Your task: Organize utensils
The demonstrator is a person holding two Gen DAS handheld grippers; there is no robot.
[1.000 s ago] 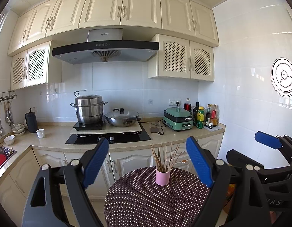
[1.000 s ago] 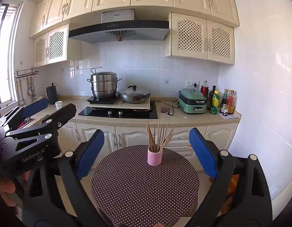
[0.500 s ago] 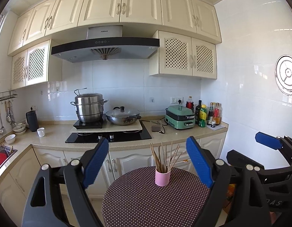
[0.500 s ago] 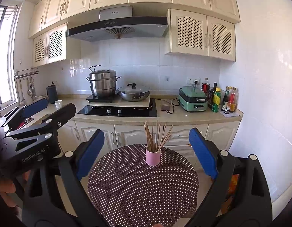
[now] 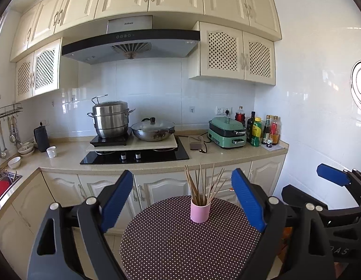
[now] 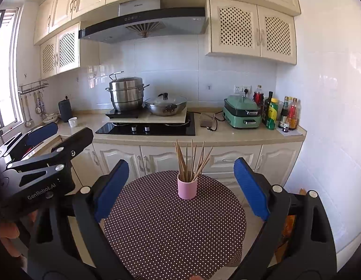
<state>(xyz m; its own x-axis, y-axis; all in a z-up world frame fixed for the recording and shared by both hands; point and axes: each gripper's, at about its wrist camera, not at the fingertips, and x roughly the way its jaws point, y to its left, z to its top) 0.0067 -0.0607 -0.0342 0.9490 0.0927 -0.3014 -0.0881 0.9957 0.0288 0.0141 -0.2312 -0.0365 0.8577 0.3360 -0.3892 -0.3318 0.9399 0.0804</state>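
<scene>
A pink cup [image 5: 200, 211] [image 6: 187, 189] holding several wooden chopsticks [image 5: 202, 185] [image 6: 191, 159] stands upright on a round brown polka-dot table [image 5: 175, 245] [image 6: 171, 228]. My left gripper [image 5: 184, 200] is open and empty, held above the table's near side with the cup framed between its blue pads. My right gripper [image 6: 181, 187] is open and empty too, likewise short of the cup. Each gripper shows at the edge of the other's view: the right one in the left wrist view [image 5: 332, 179], the left one in the right wrist view [image 6: 42, 135].
Behind the table runs a counter [image 6: 227, 135] with a hob [image 6: 145, 127], steamer pot [image 6: 126, 93], wok [image 6: 166, 105], green cooker [image 6: 242, 112] and bottles [image 6: 280, 112]. A sink [image 5: 2, 184] is at the left, a white tiled wall at the right.
Both views have tilted slightly upward and drifted; the cup sits a little lower and nearer in each view. Both grippers stay open and empty.
</scene>
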